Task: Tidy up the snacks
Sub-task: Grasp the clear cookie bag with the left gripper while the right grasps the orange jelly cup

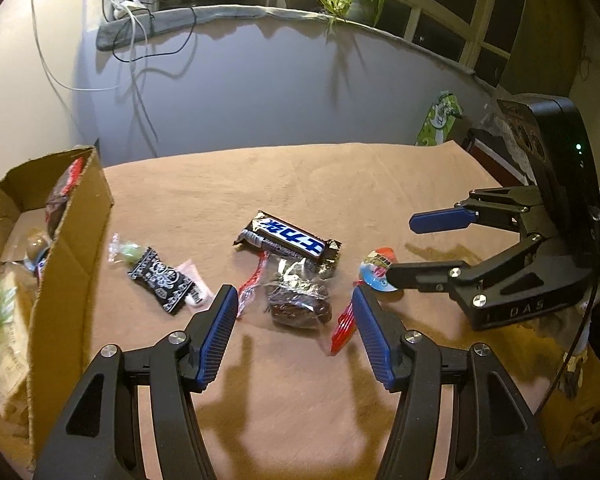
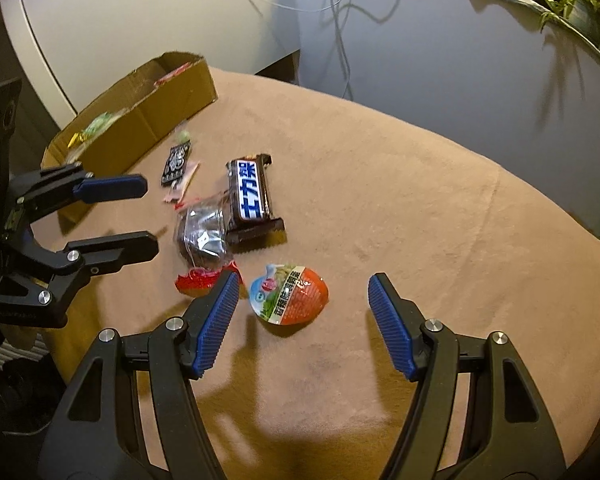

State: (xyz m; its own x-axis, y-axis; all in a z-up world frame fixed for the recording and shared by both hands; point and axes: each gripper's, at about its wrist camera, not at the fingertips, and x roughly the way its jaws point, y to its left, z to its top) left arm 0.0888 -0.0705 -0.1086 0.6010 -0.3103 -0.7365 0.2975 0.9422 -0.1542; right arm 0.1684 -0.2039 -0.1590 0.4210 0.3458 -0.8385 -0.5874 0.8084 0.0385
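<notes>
Several snacks: lying outside cardboard box (image 1: 72,248), some already inside.
Left gripper (image 1: 294,312): jaws released, hovering over brown pastry packet (image 1: 300,300).
Right gripper (image 2: 300,300): jaws released, straddling egg-shaped snack (image 2: 290,296).

Left wrist view: the surface (image 1: 300,184) is being looked down on at a slant from close above, along the left tongs (image 1: 294,320), toward the window wall. The cardboard box (image 1: 72,248) is being framed at the left edge, the right tongs (image 1: 400,248) at the right.

Right wrist view: the same surface is being looked down on more steeply and from nearby, from the opposite side, along the right tongs (image 2: 300,308); the left tongs (image 2: 148,216) are being caught at the left.

The snack pile around the chocolate bar (image 1: 288,240) is being shared by both views.
</notes>
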